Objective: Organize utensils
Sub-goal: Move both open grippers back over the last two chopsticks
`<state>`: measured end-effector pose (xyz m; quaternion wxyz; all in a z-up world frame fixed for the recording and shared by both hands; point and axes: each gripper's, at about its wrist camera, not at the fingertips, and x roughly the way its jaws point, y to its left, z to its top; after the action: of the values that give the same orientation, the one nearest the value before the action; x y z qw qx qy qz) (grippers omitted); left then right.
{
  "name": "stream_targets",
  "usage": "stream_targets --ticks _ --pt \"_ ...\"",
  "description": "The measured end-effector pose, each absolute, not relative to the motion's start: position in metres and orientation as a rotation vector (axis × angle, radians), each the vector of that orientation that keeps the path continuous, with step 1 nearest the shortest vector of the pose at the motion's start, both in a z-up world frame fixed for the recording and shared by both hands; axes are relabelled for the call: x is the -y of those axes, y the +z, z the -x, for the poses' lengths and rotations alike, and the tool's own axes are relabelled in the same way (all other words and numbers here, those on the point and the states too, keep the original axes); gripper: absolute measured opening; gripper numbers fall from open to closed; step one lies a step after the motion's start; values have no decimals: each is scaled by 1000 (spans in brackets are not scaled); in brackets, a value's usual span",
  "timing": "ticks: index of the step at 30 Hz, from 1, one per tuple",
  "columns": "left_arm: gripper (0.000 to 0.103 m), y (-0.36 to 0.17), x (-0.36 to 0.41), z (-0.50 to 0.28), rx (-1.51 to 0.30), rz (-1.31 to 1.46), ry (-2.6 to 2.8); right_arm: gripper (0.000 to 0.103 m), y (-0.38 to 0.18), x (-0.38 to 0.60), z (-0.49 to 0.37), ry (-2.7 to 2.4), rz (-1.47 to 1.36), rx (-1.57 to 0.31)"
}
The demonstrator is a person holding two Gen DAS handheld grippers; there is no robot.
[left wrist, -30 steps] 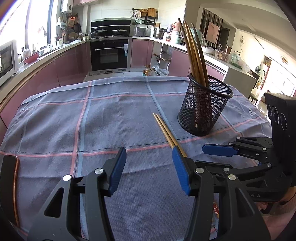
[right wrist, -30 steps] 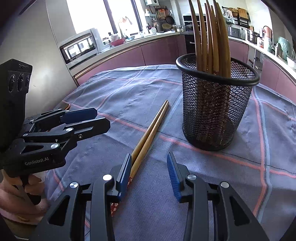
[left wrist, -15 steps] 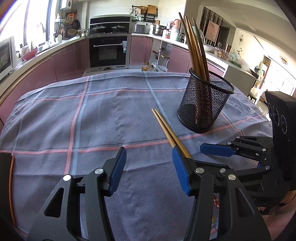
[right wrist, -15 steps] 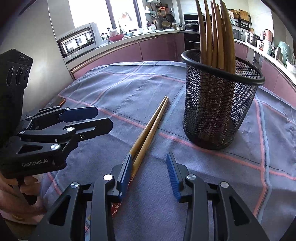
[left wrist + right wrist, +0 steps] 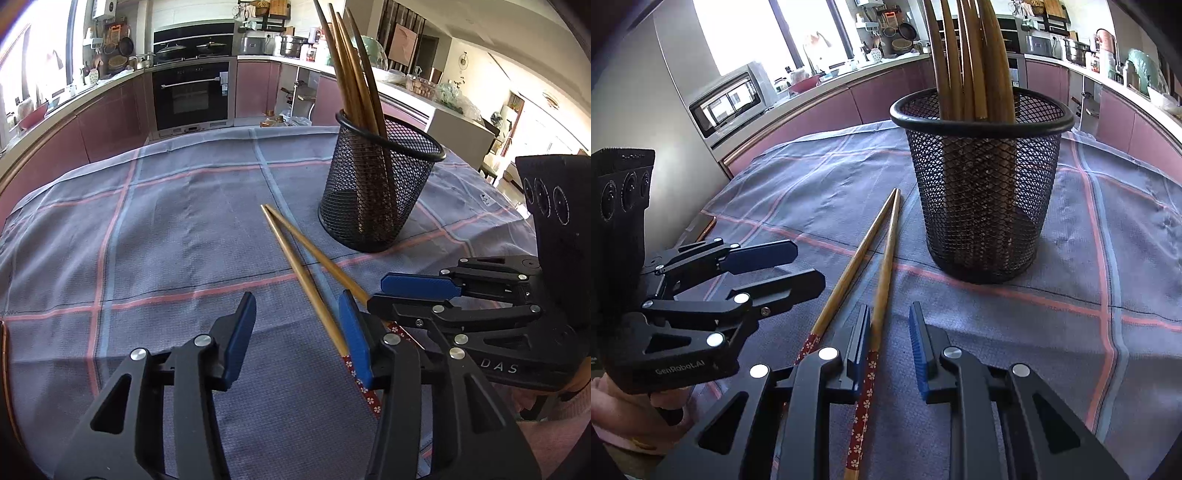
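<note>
Two grippers hover low over two chopsticks on the cloth-covered table.

The right gripper point(image 5: 888, 328) has its jaws partly open and they have just been closing; one chopstick point(image 5: 882, 269) lies between them, against the left pad. The left gripper point(image 5: 297, 332) is wider, closing too, with the other chopstick point(image 5: 303, 273) between its jaws beside the right pad. Both sticks point, thin ends first, toward the table's far edge, beside the black mesh cup point(image 5: 373, 192).

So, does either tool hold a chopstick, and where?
Nothing is held yet. The right tool, jaws just closing, has one chopstick between them near its patterned end, one pad not touching. The left tool, also closing, grips nothing.
</note>
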<state>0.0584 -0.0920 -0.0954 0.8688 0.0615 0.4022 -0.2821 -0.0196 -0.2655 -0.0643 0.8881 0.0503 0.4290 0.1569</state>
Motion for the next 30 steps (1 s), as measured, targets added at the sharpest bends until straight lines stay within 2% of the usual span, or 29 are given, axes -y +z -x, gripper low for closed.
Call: stream_targets --ticks 5,7,9,10,30 --pt "31 -107 101 -61 -888 -150 -605 20 -65 266 19 330 -111 -889" --pt "28 -108 101 -62 -892 -145 -609 20 -65 267 20 331 -110 -889" --pt "19 -107 99 -62 -896 -133 -616 20 -65 267 20 331 -106 -889" --pt "18 -107 98 -63 -899 -126 -619 20 -65 266 20 329 -100 -889" --pt "22 -106 90 -87 -935 -104 -579 20 -64 245 -4 314 -10 -887"
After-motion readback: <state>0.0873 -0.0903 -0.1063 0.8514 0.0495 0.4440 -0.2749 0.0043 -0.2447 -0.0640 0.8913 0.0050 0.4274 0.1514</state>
